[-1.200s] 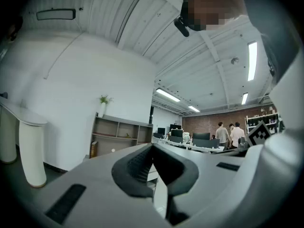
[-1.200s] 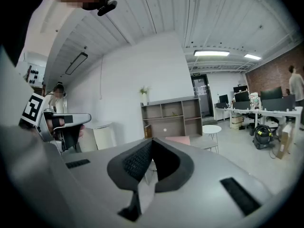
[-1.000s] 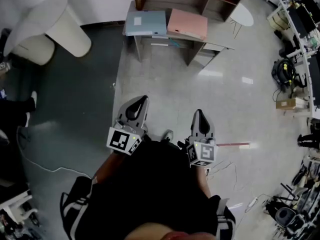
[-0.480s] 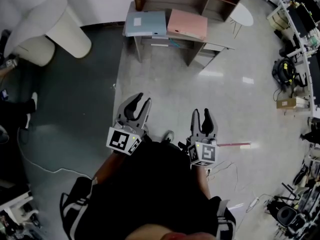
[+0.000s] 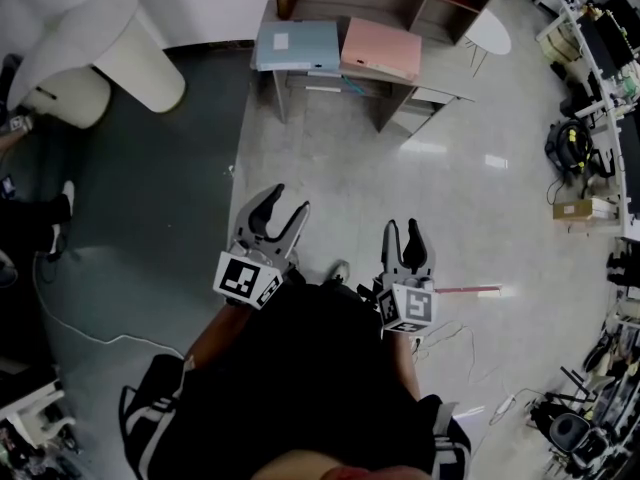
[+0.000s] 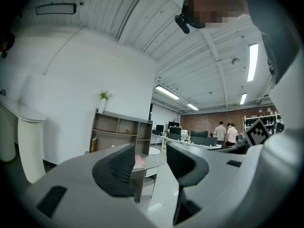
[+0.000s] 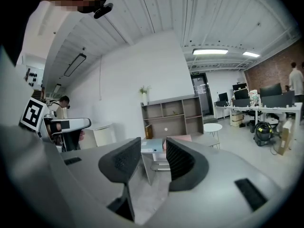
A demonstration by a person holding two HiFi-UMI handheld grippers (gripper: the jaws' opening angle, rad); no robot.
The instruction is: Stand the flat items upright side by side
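— Grippers?
— My left gripper (image 5: pixel 289 200) and right gripper (image 5: pixel 401 226) empty, jaws just opened partway.
— Folders?
— Blue folder (image 5: pixel 293 45), pink folder (image 5: pixel 381 50) flat on worktop (image 5: pixel 435 76), well ahead. Probably light, stiff, slick; I'd pinch an edge.

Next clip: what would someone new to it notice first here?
The blue folder and pink folder lie flat, side by side, on the desk at the top of the head view. Nearer, the left gripper and right gripper are held over the floor, short of that desk, jaws just opened, nothing between them.
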